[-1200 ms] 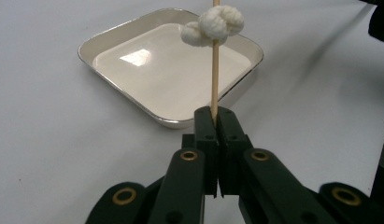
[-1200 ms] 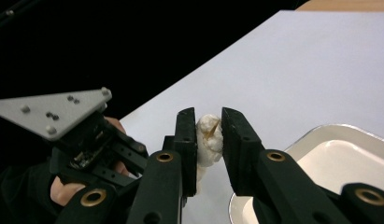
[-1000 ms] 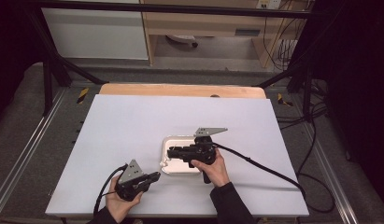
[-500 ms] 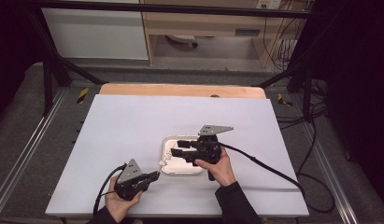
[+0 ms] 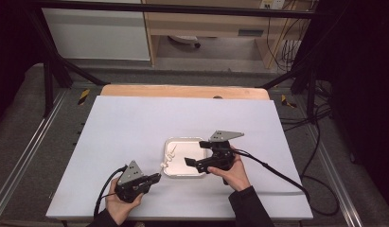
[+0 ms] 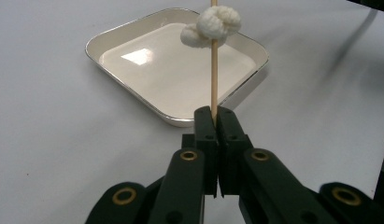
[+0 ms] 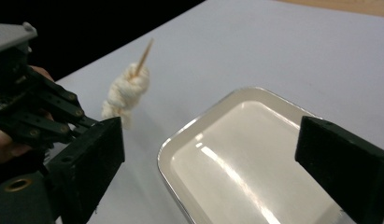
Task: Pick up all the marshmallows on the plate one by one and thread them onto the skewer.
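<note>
My left gripper (image 5: 156, 178) (image 6: 216, 116) is shut on the low end of a thin wooden skewer (image 6: 214, 74). White puffy pieces (image 6: 213, 24) (image 7: 125, 93) (image 5: 166, 161) are threaded near its tip, which hangs over the left edge of a white square tray (image 5: 185, 142) (image 6: 171, 79) (image 7: 255, 154). My right gripper (image 5: 196, 152) (image 7: 210, 140) hovers over the tray, to the right of the skewer. Its jaws have just been opening and now stand wide apart with nothing between them. The left gripper (image 7: 35, 112) and its hand show at the left of the right gripper view.
The tray lies on a white table cover (image 5: 135, 123) with bare room on all sides. A wooden table edge (image 5: 182, 91) runs along the back. Black cables (image 5: 277, 172) trail from both grippers toward the front and right.
The right gripper's jaws have spread from nearly closed to wide apart, and it has drawn back to the right, away from the skewer. The left gripper and skewer have stayed still.
</note>
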The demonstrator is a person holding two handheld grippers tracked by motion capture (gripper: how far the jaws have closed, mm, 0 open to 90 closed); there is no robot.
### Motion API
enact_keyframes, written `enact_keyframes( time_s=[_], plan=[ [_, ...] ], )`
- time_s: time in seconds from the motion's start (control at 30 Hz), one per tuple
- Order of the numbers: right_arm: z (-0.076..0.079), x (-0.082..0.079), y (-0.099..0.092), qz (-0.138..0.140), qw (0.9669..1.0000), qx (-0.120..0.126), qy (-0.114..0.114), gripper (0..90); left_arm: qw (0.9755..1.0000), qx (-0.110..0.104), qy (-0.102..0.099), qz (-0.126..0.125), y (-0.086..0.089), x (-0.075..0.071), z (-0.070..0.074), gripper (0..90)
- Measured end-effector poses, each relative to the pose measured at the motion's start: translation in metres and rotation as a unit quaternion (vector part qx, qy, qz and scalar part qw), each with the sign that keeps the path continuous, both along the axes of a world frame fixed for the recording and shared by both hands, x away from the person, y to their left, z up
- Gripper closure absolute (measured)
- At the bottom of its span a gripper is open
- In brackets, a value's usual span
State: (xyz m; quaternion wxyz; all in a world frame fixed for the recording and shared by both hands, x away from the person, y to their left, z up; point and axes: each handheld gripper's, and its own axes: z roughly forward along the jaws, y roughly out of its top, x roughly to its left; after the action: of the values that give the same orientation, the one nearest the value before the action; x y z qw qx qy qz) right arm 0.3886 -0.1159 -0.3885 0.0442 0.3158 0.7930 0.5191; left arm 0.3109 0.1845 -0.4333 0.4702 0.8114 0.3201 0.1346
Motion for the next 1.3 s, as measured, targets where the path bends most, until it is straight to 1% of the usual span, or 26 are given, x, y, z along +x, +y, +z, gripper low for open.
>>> enact_keyframes(
  time_s=[0.13,0.27,0.33,0.5,0.63,0.73,0.77,0.87,1.07,1.13,1.2,1.23,1.3],
  plan=[
    [-0.006,-0.001,-0.012,-0.003,0.9998,-0.019,0.003,6.3,1.0000,-0.002,0.000,0.000,0.000,0.000,0.000,88.4],
    [-0.015,-0.002,-0.024,-0.012,0.9991,-0.041,0.005,2.4,1.0000,0.000,0.002,0.000,0.000,0.000,0.001,88.4],
    [-0.020,-0.003,-0.030,-0.025,0.9983,-0.052,0.006,1.6,1.0000,0.000,0.004,-0.001,0.001,0.000,0.001,88.4],
    [-0.032,-0.006,-0.046,-0.042,0.9965,-0.072,0.009,0.9,1.0000,0.000,0.006,-0.002,0.002,0.001,0.003,88.4],
    [-0.037,-0.007,-0.059,-0.052,0.9956,-0.077,0.011,0.7,0.9999,0.007,0.014,-0.006,0.002,0.002,0.004,88.3],
    [-0.042,-0.009,-0.068,-0.054,0.9950,-0.084,0.004,0.7,0.9998,0.010,0.017,-0.008,0.002,0.004,0.006,88.3],
    [-0.043,-0.010,-0.071,-0.053,0.9950,-0.084,0.008,0.7,0.9997,0.011,0.018,-0.008,0.002,0.004,0.006,88.3],
    [-0.048,-0.012,-0.081,-0.051,0.9947,-0.089,0.008,0.7,0.9996,0.016,0.020,-0.010,0.002,0.006,0.009,88.3],
    [-0.053,-0.017,-0.099,-0.062,0.9943,-0.087,0.010,0.7,0.9992,0.024,0.028,-0.012,-0.003,0.013,0.015,88.3],
    [-0.055,-0.019,-0.105,-0.065,0.9937,-0.090,0.009,0.7,0.9991,0.027,0.029,-0.013,-0.005,0.016,0.017,88.3],
    [-0.057,-0.021,-0.110,-0.070,0.9932,-0.092,0.013,0.7,0.9990,0.030,0.031,-0.014,-0.007,0.019,0.019,88.3],
    [-0.058,-0.022,-0.113,-0.070,0.9930,-0.094,0.010,0.7,0.9989,0.032,0.032,-0.014,-0.008,0.021,0.019,88.3],
    [-0.058,-0.024,-0.117,-0.074,0.9928,-0.093,0.014,0.7,0.9987,0.035,0.032,-0.016,-0.011,0.024,0.022,88.2]
  ],
)
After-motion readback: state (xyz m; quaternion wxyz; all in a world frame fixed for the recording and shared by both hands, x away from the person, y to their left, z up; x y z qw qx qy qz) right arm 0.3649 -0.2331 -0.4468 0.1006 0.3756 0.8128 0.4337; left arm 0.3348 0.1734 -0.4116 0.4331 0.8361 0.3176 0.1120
